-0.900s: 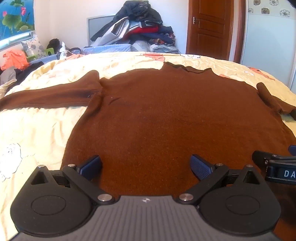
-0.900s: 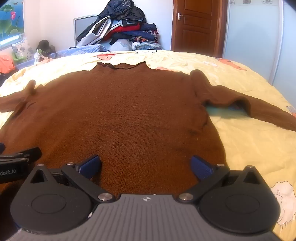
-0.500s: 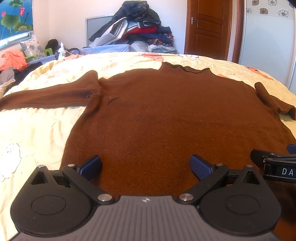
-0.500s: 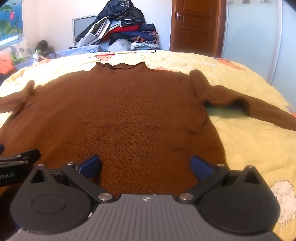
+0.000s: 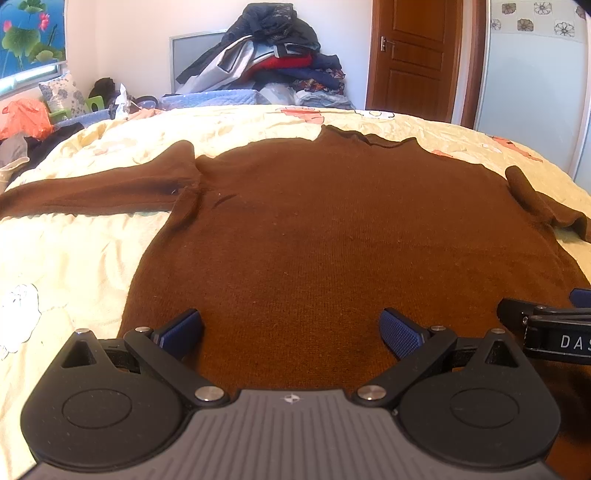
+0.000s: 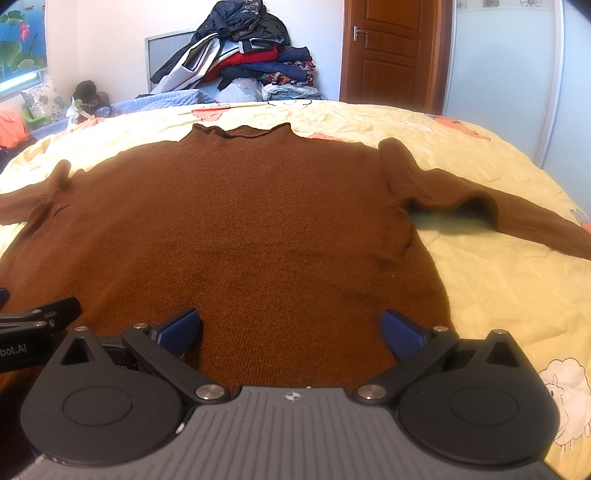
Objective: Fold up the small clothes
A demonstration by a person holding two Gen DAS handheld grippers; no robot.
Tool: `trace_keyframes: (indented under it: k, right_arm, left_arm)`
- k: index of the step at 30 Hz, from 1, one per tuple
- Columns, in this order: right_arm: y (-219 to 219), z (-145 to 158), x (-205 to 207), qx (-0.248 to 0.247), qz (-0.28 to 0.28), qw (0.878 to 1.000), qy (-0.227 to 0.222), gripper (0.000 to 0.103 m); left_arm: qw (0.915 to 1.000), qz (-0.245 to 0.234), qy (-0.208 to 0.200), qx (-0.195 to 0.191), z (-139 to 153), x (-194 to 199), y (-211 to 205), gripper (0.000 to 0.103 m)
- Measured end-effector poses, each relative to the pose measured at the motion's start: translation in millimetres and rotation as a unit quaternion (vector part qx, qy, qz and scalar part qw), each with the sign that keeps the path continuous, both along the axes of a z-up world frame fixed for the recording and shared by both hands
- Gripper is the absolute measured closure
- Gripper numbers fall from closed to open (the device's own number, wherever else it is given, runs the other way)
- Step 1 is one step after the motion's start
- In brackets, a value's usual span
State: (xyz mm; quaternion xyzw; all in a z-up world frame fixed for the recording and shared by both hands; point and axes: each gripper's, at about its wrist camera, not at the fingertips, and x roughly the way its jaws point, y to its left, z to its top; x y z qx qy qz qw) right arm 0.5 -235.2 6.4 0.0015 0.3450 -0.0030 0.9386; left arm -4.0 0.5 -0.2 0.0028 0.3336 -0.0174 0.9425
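both grippers, left gripper point(image 5: 291, 328) and right gripper point(image 6: 291, 328), gape wide over the brown sweater point(image 5: 351, 240). only the right wrist view shows the whole sleeve point(image 6: 498, 218) at 3 o'clock; the left shows the other at 9.

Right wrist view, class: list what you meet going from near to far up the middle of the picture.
Right hand-held gripper → brown sweater → yellow bedspread → clothes pile → white wall.

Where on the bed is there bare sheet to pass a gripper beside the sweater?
Bare sheet lies left of the sweater, below its left sleeve. More bare sheet lies right of the body, below the right sleeve. Beyond the bed, the clothes pile crowds the far side.
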Motion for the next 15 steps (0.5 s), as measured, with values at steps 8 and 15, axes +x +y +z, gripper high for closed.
trace_keyframes:
  k: [8,15]
  right_arm:
    - [0.1,-0.7,0.7,-0.001,-0.002,1.000,0.000,0.000]
    - [1.8,0.0,-1.5,-0.004,-0.010,1.000,-0.001,0.000]
  left_arm:
    - [1.0000,-0.003,-0.001,-0.002,0.0,-2.0,0.3,0.000]
    - [1.0000,-0.008,0.000,-0.003,0.4,-0.7,-0.3,0.000]
